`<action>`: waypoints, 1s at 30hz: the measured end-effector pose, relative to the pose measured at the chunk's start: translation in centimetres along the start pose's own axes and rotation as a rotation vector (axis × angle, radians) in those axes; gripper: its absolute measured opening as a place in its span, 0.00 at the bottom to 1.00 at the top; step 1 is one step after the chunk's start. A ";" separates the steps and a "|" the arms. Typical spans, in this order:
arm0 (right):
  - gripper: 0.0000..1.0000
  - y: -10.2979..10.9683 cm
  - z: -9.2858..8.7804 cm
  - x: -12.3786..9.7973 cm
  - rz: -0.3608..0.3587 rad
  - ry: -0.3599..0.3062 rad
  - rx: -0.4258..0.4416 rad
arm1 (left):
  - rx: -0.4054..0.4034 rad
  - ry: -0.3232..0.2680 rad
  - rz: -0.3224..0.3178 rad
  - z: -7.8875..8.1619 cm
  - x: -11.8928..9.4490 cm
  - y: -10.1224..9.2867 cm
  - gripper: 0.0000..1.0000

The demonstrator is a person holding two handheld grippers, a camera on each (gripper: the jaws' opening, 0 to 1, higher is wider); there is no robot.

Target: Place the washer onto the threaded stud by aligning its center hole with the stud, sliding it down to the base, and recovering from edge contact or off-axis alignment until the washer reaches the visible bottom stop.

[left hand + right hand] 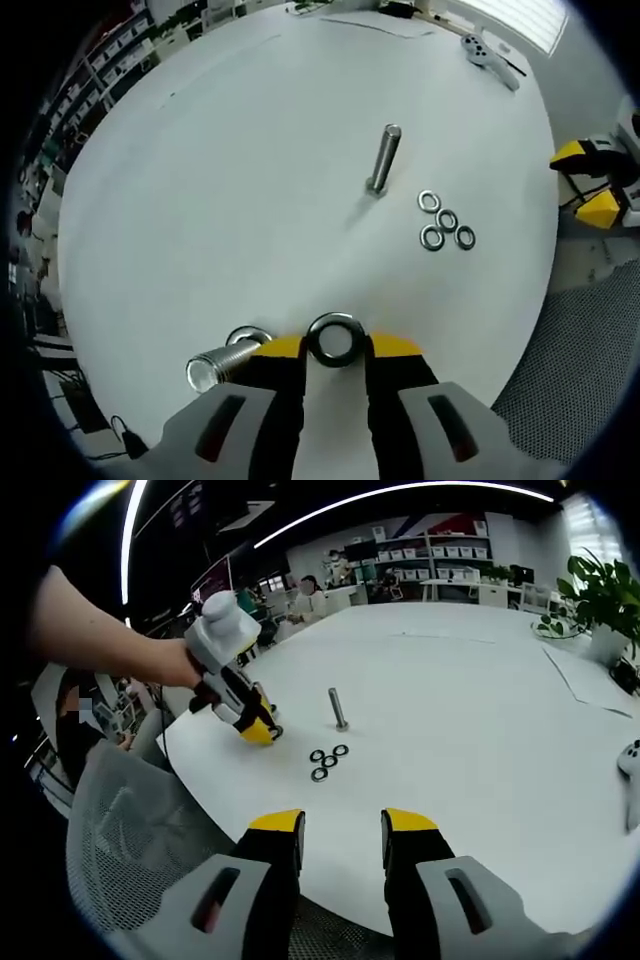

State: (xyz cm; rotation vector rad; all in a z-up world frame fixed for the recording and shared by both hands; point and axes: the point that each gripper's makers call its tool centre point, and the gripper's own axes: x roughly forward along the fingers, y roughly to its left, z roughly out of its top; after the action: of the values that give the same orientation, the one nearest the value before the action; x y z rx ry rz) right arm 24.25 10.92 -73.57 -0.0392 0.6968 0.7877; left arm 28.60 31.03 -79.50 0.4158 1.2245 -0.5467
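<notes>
- The left gripper (335, 345) sits at the bottom middle of the left gripper view, and its yellow tips are pinched on one washer (334, 339)
- The washer stands between the tips, and its round hole faces the camera
- Just to the left of those tips, in the lower left, a short stud (222, 360) with a screw thread stands on the white table (200, 180); its top end points at the camera
- This short stud looks like the closest one to the held washer, so the hole likely needs to move a little to the left and then go down over it
- A tall stud (383, 160) stands further up, near the middle of the frame, well apart from the tips
- Four spare washers (446, 221) lie flat in a small bunch to the right of the tall stud
- The right gripper (343, 832) is at the bottom of the right gripper view; its tips are apart and hold nothing
- It hangs over the near edge of the table, far from the studs
- In the right gripper view the left gripper shows in the left middle, down close to the table, so the left hand is the nearer one
</notes>
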 end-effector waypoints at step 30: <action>0.33 0.1 -0.1 0.0 0.008 0.008 -0.007 | 0.114 0.152 -0.042 -5.6 -1.6 -1.8 0.22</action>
State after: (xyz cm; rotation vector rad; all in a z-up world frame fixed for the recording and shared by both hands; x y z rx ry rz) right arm 24.10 11.01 -73.65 -0.0460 0.7021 0.7979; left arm 22.91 33.07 -79.63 0.5365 1.3543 -0.6318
